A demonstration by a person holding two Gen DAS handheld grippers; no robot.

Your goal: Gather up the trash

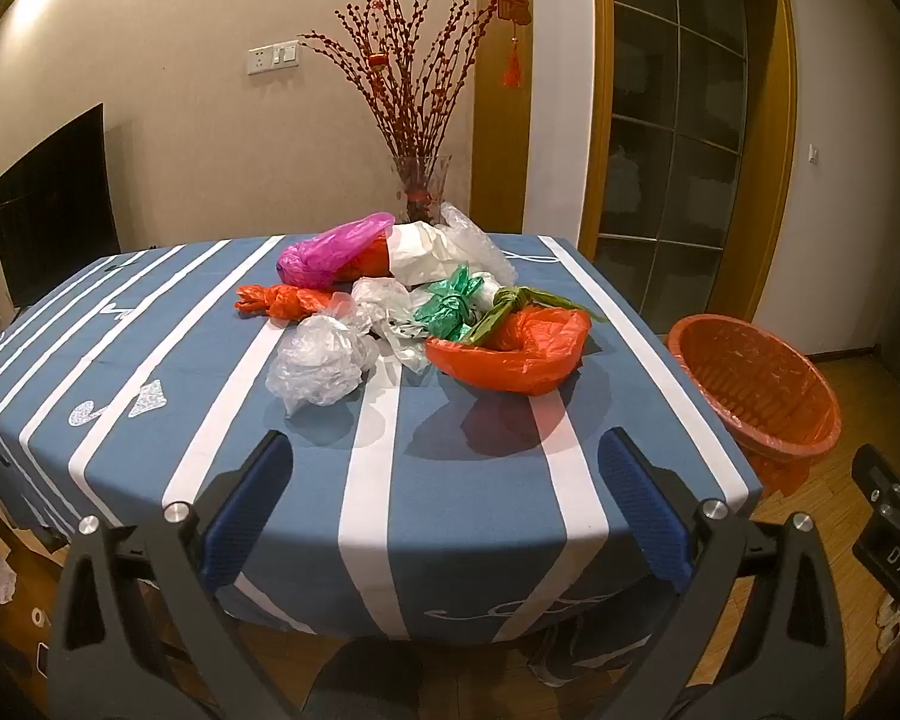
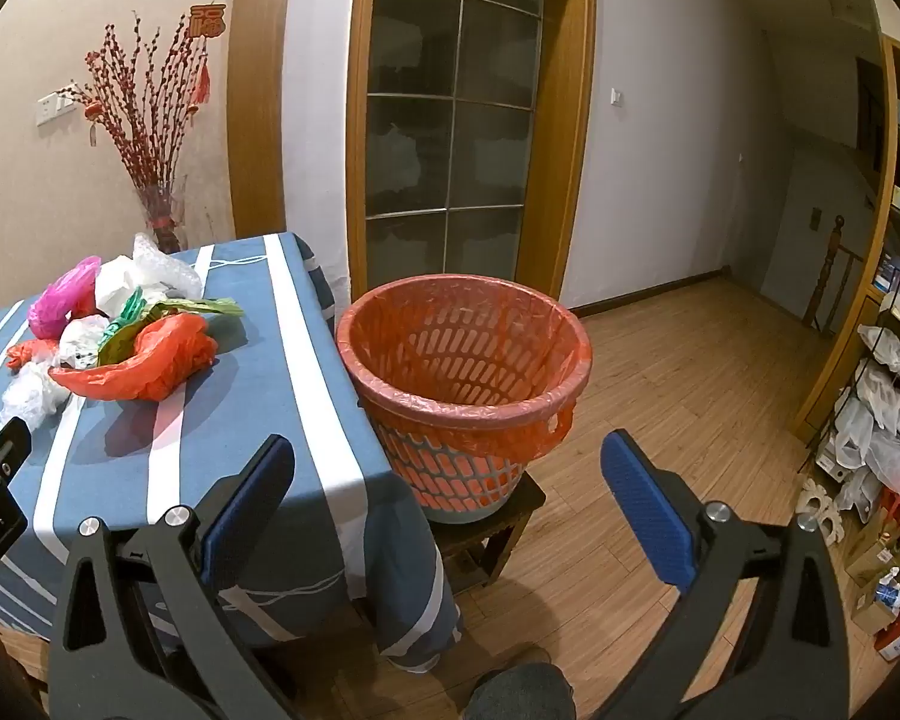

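A heap of crumpled plastic bags lies mid-table: a clear bag [image 1: 321,369] nearest, an orange bag [image 1: 510,354] to its right, a green knotted bag [image 1: 450,306], a pink bag [image 1: 330,252] and a white bag [image 1: 426,252] behind. My left gripper [image 1: 444,456] hovers open over the table's near edge, short of the heap, nothing between its blue pads. My right gripper [image 2: 444,456] is open too, aimed at the orange-lined waste basket [image 2: 468,360] that stands on a small stool right of the table. The same heap shows at left, its orange bag [image 2: 138,366] nearest.
The table carries a blue cloth with white stripes [image 1: 180,360]. A glass vase of red twigs [image 1: 420,186] stands at its far edge. The basket [image 1: 756,384] sits past the table's right side. A wooden floor [image 2: 690,420] and cluttered shelves [image 2: 888,420] lie to the right.
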